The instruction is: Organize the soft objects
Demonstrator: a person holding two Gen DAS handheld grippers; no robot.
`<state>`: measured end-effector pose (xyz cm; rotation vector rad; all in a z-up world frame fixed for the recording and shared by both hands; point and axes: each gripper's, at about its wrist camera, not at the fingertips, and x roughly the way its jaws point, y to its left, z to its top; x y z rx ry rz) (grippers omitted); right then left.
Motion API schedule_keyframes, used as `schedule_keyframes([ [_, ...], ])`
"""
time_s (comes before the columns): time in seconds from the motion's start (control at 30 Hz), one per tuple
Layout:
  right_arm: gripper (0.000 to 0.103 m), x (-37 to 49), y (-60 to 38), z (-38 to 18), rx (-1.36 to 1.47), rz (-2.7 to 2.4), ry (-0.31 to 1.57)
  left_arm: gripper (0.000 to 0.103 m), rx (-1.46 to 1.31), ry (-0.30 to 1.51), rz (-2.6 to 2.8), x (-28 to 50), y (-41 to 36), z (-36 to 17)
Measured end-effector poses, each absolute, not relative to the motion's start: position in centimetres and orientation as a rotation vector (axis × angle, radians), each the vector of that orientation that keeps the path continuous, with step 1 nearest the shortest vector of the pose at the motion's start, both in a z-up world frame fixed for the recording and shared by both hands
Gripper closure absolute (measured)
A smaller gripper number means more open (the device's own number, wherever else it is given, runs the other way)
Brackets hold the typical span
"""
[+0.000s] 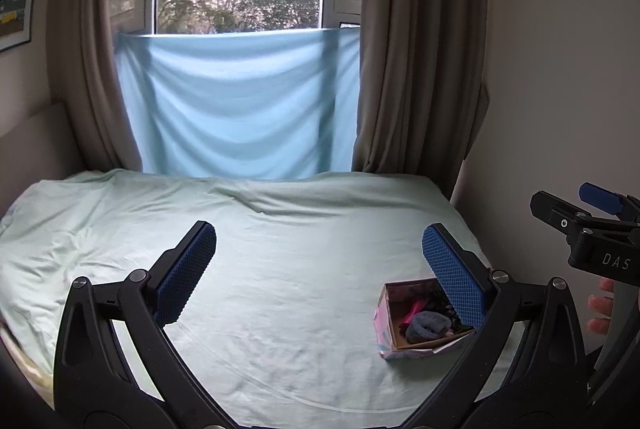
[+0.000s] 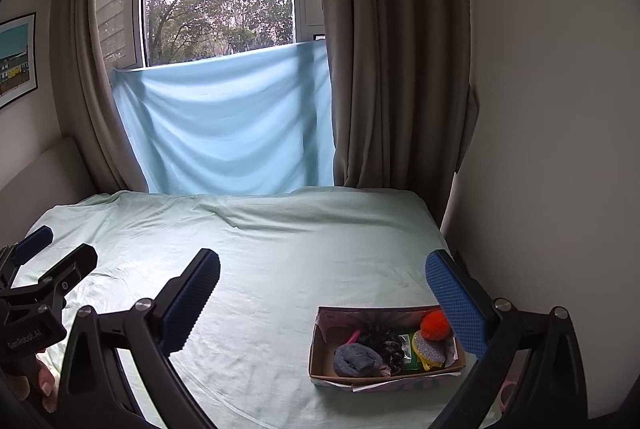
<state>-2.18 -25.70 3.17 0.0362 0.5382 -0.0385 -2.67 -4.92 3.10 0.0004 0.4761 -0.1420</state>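
A cardboard box (image 2: 386, 345) sits on the pale green bedsheet (image 2: 260, 249) near the wall, holding a grey sock (image 2: 357, 360), orange pompom (image 2: 435, 325) and glittery sponge (image 2: 429, 351). Left gripper (image 1: 320, 273) and right gripper (image 2: 322, 299) both hover spread wide, empty — the right one's blue pad (image 2: 456, 309) overlaps the box corner. "DAS" is legible on the right gripper's body.

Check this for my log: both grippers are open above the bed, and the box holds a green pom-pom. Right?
Not quite: the pom-pom is orange, as the right wrist view shows. The left gripper and right gripper are open above the bed; the box holds it.
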Motion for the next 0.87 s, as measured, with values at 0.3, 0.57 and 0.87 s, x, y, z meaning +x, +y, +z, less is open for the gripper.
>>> schedule_keyframes([
  [0.3, 0.001, -2.17, -25.63, 3.13, 0.043, -0.038, 0.54, 0.0, 0.002, 0.463, -0.128, -2.81, -4.94, 3.15],
  [0.57, 0.001, -2.09, -25.35, 3.07, 0.042, -0.039, 0.544, 0.0, -0.015, 0.459, -0.118, -2.69, -4.68, 3.37],
  [0.87, 0.0, -1.28, -24.98, 2.47, 0.052, -0.045, 0.57, 0.0, 0.01, 0.455, -0.086, -2.29, -4.44, 3.29],
])
